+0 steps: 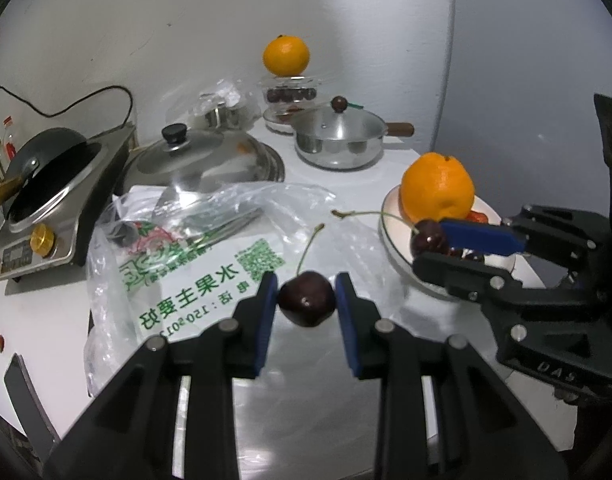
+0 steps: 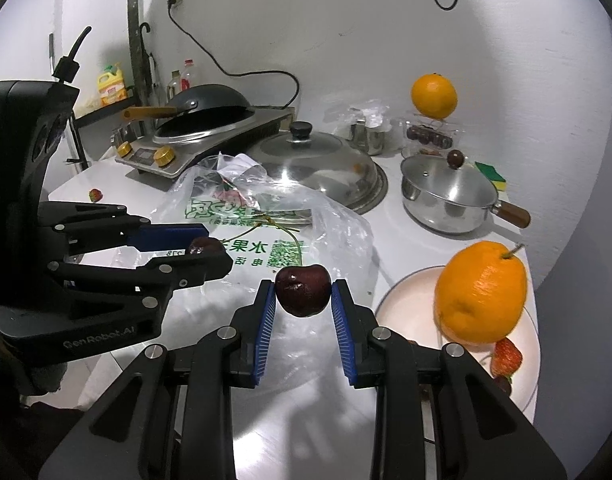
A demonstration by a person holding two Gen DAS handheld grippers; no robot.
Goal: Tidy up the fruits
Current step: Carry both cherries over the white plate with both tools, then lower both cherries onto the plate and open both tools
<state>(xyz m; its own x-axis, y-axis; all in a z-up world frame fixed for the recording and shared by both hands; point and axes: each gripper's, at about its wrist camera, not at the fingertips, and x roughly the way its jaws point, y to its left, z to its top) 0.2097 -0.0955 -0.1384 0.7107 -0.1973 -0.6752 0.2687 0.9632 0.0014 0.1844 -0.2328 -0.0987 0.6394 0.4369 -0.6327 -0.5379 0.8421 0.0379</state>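
My left gripper (image 1: 306, 286) is shut on a dark red cherry (image 1: 306, 304) with a long stem, held above the printed plastic bag (image 1: 210, 280). To its right, my right gripper (image 1: 429, 243) is shut on a second cherry (image 1: 422, 234) beside the white plate (image 1: 392, 248). In the right wrist view the right gripper (image 2: 303, 286) clamps its cherry (image 2: 303, 296) between blue pads. The left gripper (image 2: 215, 249) holds the other cherry (image 2: 202, 245) at the left. The plate (image 2: 394, 300) carries an orange (image 2: 480, 296) and a strawberry (image 2: 506, 356).
At the back another orange (image 2: 433, 96) sits on a clear box of cherries (image 2: 428, 135). A lidded steel pot (image 2: 446, 192), a large steel lid (image 2: 318, 164), a stove with a wok (image 2: 210, 120) and a loose strawberry (image 2: 95, 195) surround the bag (image 2: 266, 232).
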